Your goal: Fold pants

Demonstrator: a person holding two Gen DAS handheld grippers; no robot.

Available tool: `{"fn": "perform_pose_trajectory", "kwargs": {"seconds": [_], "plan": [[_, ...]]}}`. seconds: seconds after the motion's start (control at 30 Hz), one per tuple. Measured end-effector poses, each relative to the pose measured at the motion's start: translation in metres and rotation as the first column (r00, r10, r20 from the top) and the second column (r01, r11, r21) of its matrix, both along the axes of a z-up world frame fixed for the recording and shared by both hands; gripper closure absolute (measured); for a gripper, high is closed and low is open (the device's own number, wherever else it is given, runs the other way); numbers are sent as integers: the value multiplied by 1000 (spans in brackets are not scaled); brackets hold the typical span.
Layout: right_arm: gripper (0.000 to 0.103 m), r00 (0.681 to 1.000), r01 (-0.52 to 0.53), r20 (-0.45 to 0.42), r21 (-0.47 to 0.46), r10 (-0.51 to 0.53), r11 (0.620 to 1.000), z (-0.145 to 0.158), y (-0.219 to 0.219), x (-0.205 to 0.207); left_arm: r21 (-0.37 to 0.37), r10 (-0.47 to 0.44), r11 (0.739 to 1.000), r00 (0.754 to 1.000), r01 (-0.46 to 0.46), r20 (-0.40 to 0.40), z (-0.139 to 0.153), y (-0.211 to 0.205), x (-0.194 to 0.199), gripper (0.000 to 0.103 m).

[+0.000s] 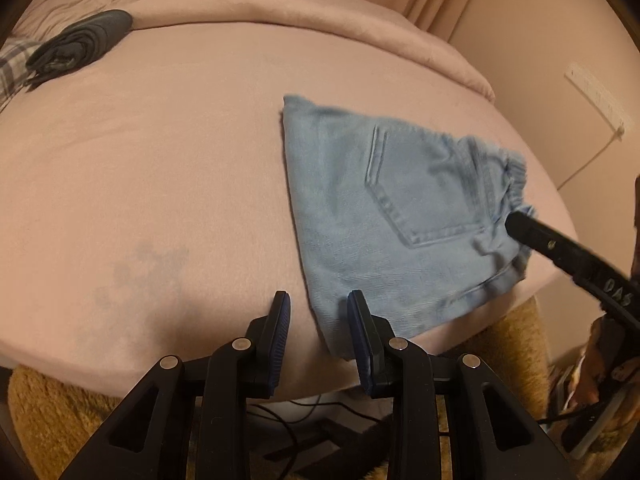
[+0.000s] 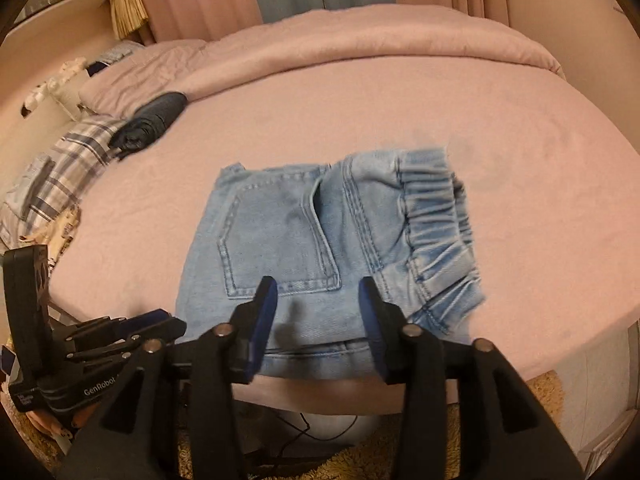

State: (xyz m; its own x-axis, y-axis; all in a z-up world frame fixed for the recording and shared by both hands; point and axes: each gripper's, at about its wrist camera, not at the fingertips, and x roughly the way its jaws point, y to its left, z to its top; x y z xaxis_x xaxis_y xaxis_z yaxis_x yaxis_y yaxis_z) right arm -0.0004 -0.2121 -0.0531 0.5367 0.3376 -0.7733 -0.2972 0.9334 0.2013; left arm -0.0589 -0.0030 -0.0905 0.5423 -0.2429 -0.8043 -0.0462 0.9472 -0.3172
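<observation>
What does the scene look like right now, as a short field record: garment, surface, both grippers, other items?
garment: light blue denim pants, folded into a compact stack, back pocket up
surface: pink bed sheet, pants near its front edge
left gripper: jaws apart, nothing between them
right gripper: jaws apart over the pants, not gripping
other items: dark grey folded garment at far left

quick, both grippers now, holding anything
left gripper: open, holding nothing
right gripper: open above the folded jeans, holding nothing
</observation>
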Motion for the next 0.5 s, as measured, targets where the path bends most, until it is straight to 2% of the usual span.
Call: {"fn": "perform_pose_trajectory", "kwargs": {"seconds": [0.13, 0.2, 0.33, 0.5], "plan": [[50, 998, 37, 47, -55, -34, 998, 9, -10, 0, -87, -24, 996, 996, 31, 80, 17, -4, 1, 71], [48, 998, 55, 17, -60, -54, 997, 2, -19, 6, -73, -35, 997, 997, 40, 66, 13, -9, 5, 71], [48, 997, 70, -29, -97, -73, 993, -14, -25, 11, -43, -52, 998, 999, 51, -15, -14, -19, 11, 71], [48, 996, 79, -40, -57, -81, 995, -22, -33, 10, 22, -53, 998, 999, 53, -4, -17, -28, 9, 71]]}}
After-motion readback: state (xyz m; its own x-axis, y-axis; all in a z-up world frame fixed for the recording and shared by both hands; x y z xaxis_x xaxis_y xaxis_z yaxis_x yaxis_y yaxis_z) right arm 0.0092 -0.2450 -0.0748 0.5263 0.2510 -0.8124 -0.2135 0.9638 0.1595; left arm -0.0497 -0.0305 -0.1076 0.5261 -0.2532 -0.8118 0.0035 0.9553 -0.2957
